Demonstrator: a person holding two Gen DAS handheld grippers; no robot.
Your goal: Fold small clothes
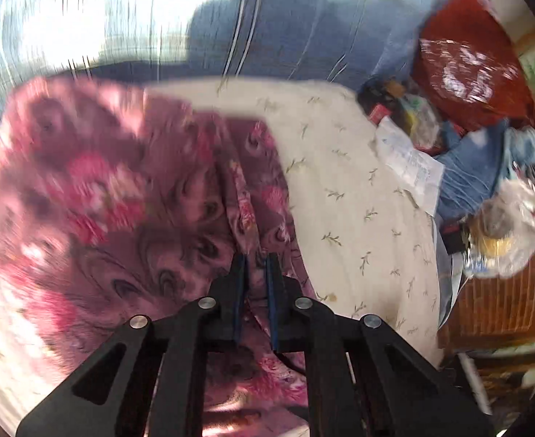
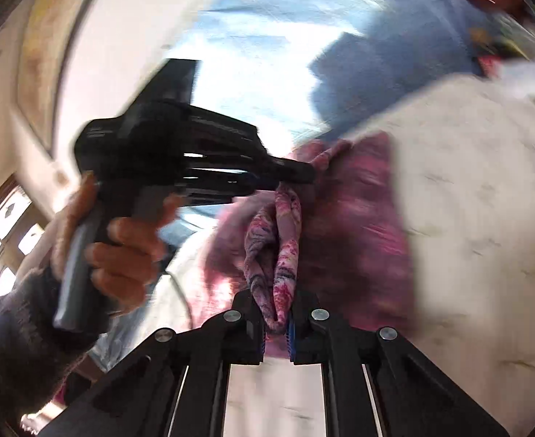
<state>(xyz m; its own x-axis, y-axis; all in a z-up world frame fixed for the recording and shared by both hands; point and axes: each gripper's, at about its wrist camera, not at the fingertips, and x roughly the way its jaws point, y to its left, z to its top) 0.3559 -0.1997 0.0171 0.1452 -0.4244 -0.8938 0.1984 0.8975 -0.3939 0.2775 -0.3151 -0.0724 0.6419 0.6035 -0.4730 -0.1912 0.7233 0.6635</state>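
Gripping the pink floral garment (image 1: 122,196), both grippers, left (image 1: 256,258) and right (image 2: 278,309), keep fingers clamped on bunched edges; the fold likely needs both edges carried across together.

Bed covered by cream sheet with small leaf-sprig print (image 1: 358,196), fills centre of the left wrist view. Behind it at 12 o'clock, blue striped blanket (image 1: 285,29), sunlit and washed out at 10 o'clock. Red shiny plastic bag (image 1: 467,69) at 2 o'clock, with blurred clutter and blue cloth below. Brown wooden slatted furniture (image 1: 496,306) at 4 o'clock. Right wrist view: pale wall (image 2: 96,36) at 11, bright panelled window (image 2: 2,225) at 8.
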